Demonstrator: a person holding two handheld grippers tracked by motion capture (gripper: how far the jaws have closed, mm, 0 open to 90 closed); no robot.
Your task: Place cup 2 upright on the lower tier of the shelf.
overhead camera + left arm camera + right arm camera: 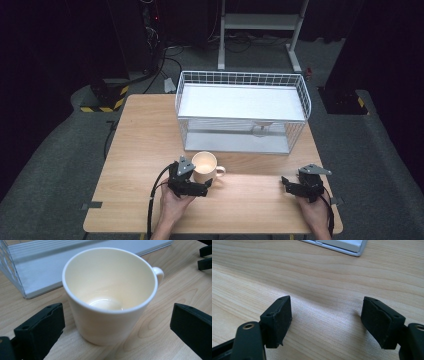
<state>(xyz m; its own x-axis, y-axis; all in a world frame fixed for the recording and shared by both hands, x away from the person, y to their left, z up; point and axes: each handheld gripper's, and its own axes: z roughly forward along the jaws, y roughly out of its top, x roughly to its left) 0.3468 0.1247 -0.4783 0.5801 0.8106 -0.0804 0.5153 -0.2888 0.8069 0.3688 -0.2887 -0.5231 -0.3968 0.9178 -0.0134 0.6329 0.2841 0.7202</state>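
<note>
A cream mug [205,165] [110,302] stands upright and empty on the wooden table [140,150], its handle turned to the right. My left gripper [200,182] [117,315] sits just in front of it, held in a hand. Its jaws stand wide on either side of the mug's lower wall, with a gap on both sides and no pad touching. My right gripper [287,185] [327,312] rests low over bare wood at the front right, open with nothing between its pads.
A white wire rack [242,75] with a flat white shelf and a base tray [37,277] stands at the back middle of the table, just behind the mug. Its corner [347,246] is ahead of my right gripper. The right gripper's jaws [205,257] sit beyond the mug.
</note>
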